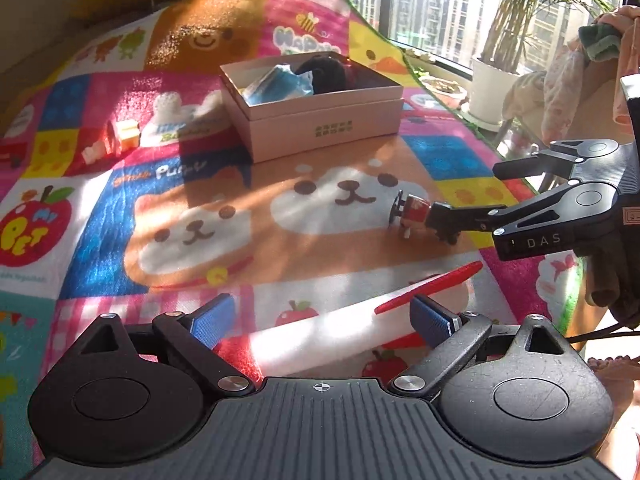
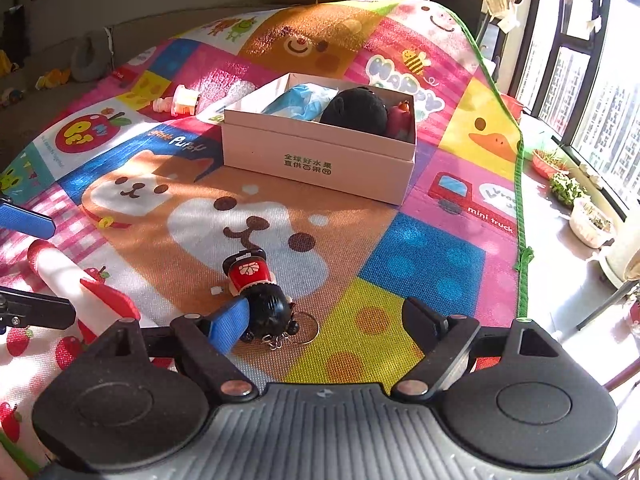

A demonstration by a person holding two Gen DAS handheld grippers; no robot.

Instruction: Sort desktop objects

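A white tube-shaped thing with red ends and a red clip point(image 1: 320, 334) lies on the patchwork mat point(image 1: 200, 208) between the wide-apart blue pads of my left gripper point(image 1: 324, 320), which is open; the pads do not press it. It also shows in the right wrist view as the white and red thing point(image 2: 68, 276). A doll keychain with a red dress and black head point(image 2: 258, 288) lies flat between the fingers of my open right gripper point(image 2: 326, 328), its head against the left blue pad point(image 2: 228, 328). From the left wrist view the doll point(image 1: 412, 210) sits at the tip of the right gripper point(image 1: 468, 194).
A pale pink open box point(image 1: 320, 128) point(image 2: 320, 160) stands mid-mat, holding a blue pack, a black plush and a pink item. Small white and orange toys point(image 1: 124, 136) point(image 2: 184, 100) lie left of it. The mat's green edge point(image 2: 520, 200) runs along the right; potted plants point(image 2: 568, 188) stand by the window.
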